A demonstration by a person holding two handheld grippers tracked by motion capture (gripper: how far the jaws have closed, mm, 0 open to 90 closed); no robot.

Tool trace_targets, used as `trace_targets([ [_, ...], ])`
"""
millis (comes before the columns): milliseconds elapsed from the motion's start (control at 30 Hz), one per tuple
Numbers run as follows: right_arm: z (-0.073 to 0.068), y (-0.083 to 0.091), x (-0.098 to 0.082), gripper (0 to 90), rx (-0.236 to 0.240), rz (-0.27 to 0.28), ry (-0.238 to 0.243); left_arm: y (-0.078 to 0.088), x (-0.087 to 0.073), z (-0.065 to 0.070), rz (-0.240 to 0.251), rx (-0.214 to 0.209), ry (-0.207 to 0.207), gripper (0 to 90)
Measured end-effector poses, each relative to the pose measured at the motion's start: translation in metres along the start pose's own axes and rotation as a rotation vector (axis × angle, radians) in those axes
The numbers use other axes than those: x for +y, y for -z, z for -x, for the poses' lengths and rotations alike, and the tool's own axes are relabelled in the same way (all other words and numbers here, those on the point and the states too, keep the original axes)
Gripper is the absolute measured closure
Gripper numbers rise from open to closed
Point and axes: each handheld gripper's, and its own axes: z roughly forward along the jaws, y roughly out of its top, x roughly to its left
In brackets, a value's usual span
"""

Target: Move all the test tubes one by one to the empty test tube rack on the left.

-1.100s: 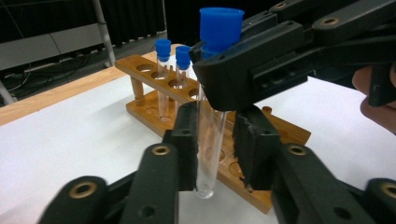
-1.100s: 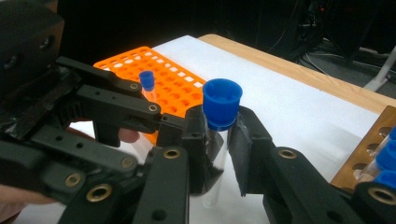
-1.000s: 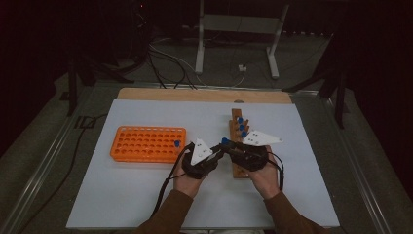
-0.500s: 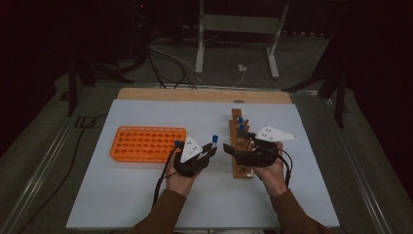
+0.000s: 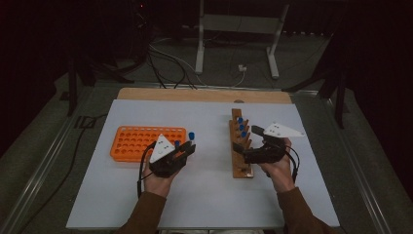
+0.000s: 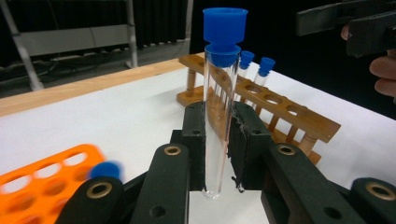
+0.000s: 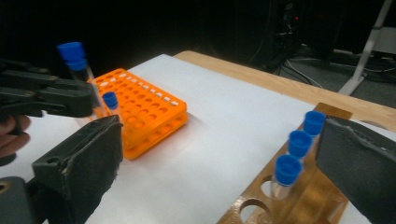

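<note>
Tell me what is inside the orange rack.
One blue-capped tube stands in the orange rack at its end nearest the left gripper; the other holes in sight look empty. That gripper's body hides a few.

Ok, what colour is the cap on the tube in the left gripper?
Blue. The cap tops the clear tube clamped in the left gripper; the left gripper view shows it best.

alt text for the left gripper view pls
The left hand-held gripper clamps an upright clear test tube with a blue cap. Behind it, a wooden rack holds two more capped tubes; an orange rack sits lower left.
</note>
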Motion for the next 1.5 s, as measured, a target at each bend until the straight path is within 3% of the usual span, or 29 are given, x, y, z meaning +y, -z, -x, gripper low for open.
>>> trace_targets([
  [367, 0.011, 0.01, -0.001, 0.9, -0.031, 0.013, -0.023, 0.023, -0.011, -0.029, -0.001, 0.063, 0.013, 78.3],
  [700, 0.013, 0.011, -0.002, 0.9, -0.038, 0.002, -0.011, 0.015, -0.026, -0.048, -0.03, 0.158, 0.026, 78.2],
  [900, 0.011, 0.009, -0.003, 0.9, -0.03, -0.007, 0.0, 0.004, -0.034, -0.051, -0.076, 0.176, 0.018, 78.2],
  [1000, 0.012, 0.008, -0.004, 0.9, -0.026, -0.012, 0.0, 0.001, -0.039, -0.053, -0.115, 0.172, 0.034, 78.2],
  [1100, 0.011, 0.007, -0.005, 0.9, -0.018, -0.021, 0.013, -0.003, -0.041, -0.052, -0.168, 0.177, 0.021, 78.2],
  [1233, 0.008, 0.007, -0.005, 0.9, -0.023, -0.034, 0.032, -0.003, -0.042, -0.053, -0.195, 0.171, 0.031, 78.4],
  [1333, 0.009, 0.006, -0.005, 0.9, -0.029, -0.039, 0.035, -0.005, -0.046, -0.052, -0.251, 0.174, 0.011, 78.5],
  [1500, 0.012, 0.008, -0.005, 0.9, -0.034, -0.035, 0.022, -0.006, -0.047, -0.053, -0.252, 0.171, 0.03, 78.5],
])
